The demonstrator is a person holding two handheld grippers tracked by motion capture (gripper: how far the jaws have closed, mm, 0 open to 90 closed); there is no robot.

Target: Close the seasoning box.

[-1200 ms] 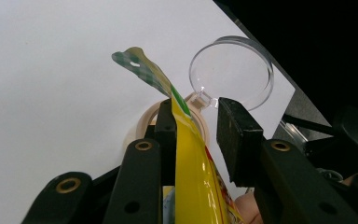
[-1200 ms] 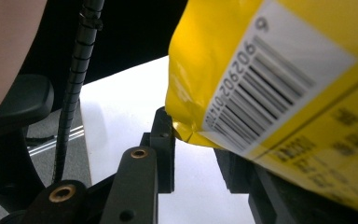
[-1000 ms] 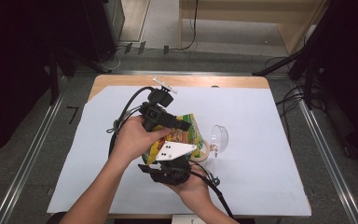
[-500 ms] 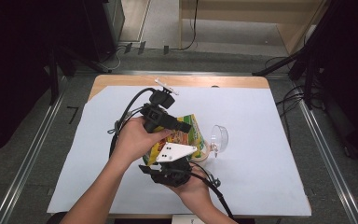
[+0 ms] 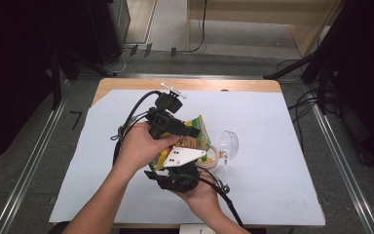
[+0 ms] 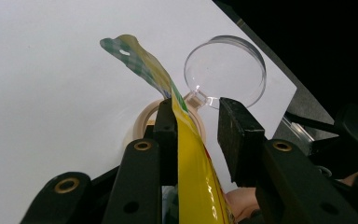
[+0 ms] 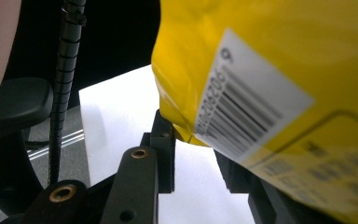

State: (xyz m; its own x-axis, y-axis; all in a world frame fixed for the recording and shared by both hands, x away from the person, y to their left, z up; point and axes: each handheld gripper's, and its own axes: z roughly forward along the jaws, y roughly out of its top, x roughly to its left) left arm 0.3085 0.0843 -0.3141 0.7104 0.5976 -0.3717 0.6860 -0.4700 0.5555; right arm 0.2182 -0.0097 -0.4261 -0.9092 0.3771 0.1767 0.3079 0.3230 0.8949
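A yellow snack bag [image 5: 197,135] is held up above the table between my two grippers. In the left gripper view its flat top seal [image 6: 186,135] stands between the jaws of my left gripper [image 6: 193,112]: it lies against the left pad, and a gap separates it from the right pad. My left gripper [image 5: 191,131] comes at the bag from the left. My right gripper [image 5: 187,152] sits below it. In the right gripper view the bag's barcoded bottom corner [image 7: 242,88] sits between the jaws of my right gripper [image 7: 196,140] and hides the right jaw.
A clear round lid [image 5: 230,143] stands tilted beside a tan ring [image 5: 209,157] on the white sheet [image 5: 282,185], right of the bag. Both lie beyond my left jaws: lid [image 6: 225,70], ring [image 6: 142,123]. Cables trail from both grippers. Dark floor surrounds the table.
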